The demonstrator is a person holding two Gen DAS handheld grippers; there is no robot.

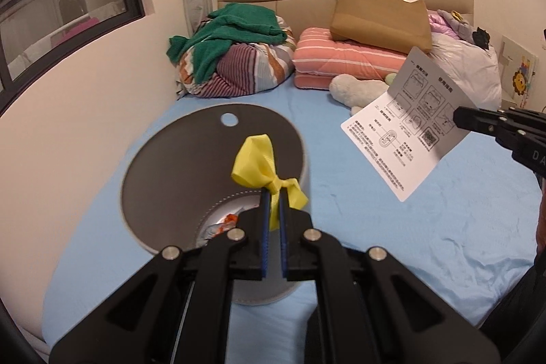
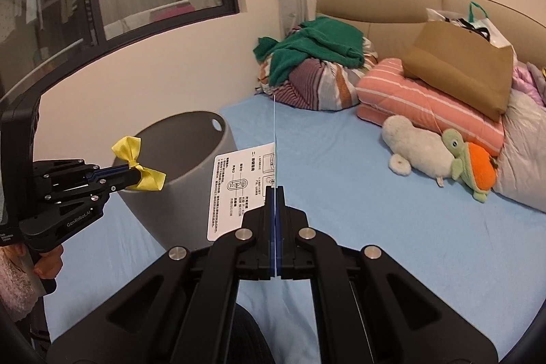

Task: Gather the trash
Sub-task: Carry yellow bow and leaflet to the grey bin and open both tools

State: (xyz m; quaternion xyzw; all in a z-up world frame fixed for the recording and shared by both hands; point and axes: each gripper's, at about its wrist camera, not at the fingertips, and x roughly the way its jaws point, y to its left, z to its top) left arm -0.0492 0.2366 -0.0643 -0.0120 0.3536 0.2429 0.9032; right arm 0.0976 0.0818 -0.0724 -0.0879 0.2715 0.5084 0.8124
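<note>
Bedding fills the left wrist view: a light blue sheet [image 1: 392, 227] covers the mattress, with a grey bin [image 1: 163, 179] standing on it at the near left. The left gripper [image 1: 273, 203] has its 2 blue-padded jaws pinched together on the tail of a yellow ribbon bow [image 1: 259, 169], which hangs in the air above the bin's open mouth. Inside the bin, low down, something white and orange shows, possibly a wrapper, though the gripper hides most of it. At the right edge the right gripper [image 1: 459, 118] reaches in and clamps a printed instruction leaflet [image 1: 406, 125] by its right side; the sheet is held up off the bed, tilted. Far across the bed lie a green sweater [image 1: 225, 33] on a striped bundle, a folded pink striped quilt [image 1: 341, 63], a brown paper bag [image 1: 378, 19] on top of it, and a white plush toy [image 1: 358, 89].

In the right wrist view the right gripper [image 2: 274, 190] has its jaws fully together on the leaflet [image 2: 239, 190], seen almost edge-on, with its printed face turned to the left. The left gripper [image 2: 134, 176] enters from the left, clamped on the yellow bow [image 2: 136, 164], just in front of the grey bin [image 2: 191, 159]. A hand [image 2: 47, 261] grips its handle at the lower left. A green and orange plush turtle [image 2: 471, 162] lies beside the white plush [image 2: 419, 149] at the right, near the pink quilt [image 2: 426, 101].
</note>
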